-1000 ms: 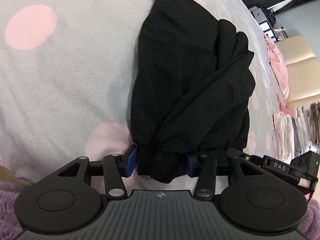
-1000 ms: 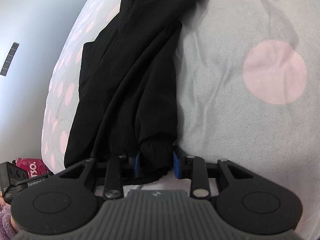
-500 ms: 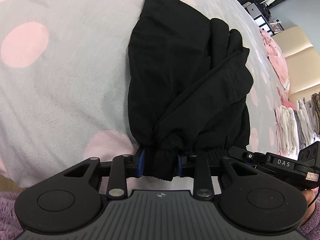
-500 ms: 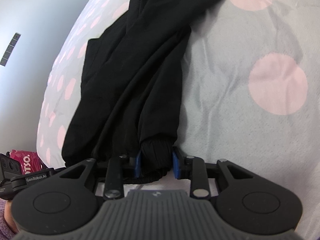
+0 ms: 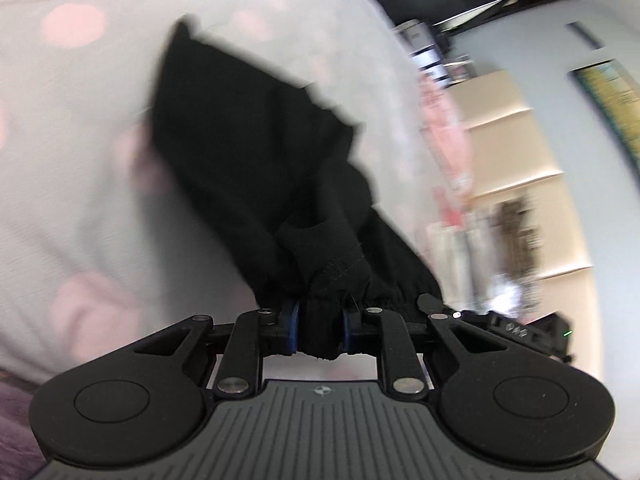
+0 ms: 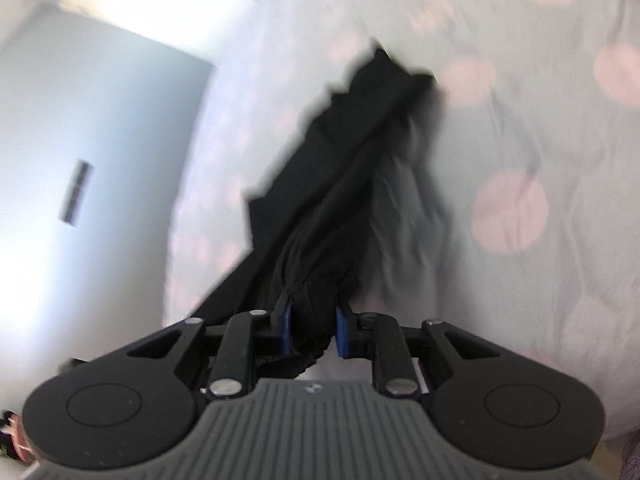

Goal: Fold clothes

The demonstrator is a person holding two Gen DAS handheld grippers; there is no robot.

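Observation:
A black garment (image 5: pixel 256 168) with an elastic hem is lifted at its near end above the grey bedsheet with pink dots (image 5: pixel 72 128). My left gripper (image 5: pixel 320 326) is shut on the gathered elastic hem. My right gripper (image 6: pixel 311 326) is shut on another bunched part of the same garment (image 6: pixel 348 152), which hangs stretched away from it down to the sheet (image 6: pixel 560 160). Both views are motion-blurred. The garment's far end rests on the bed.
Beige shelves (image 5: pixel 516 168) with folded clothes and pink items stand to the right of the bed in the left wrist view. The right gripper's black body (image 5: pixel 532 330) shows close at the right. A pale wall (image 6: pixel 100 140) lies left of the bed in the right wrist view.
Both grippers have risen and pulled back, lifting the garment's near end off the bed. The left gripper's jaws have closed tighter on the hem. The views now tilt up and blur.

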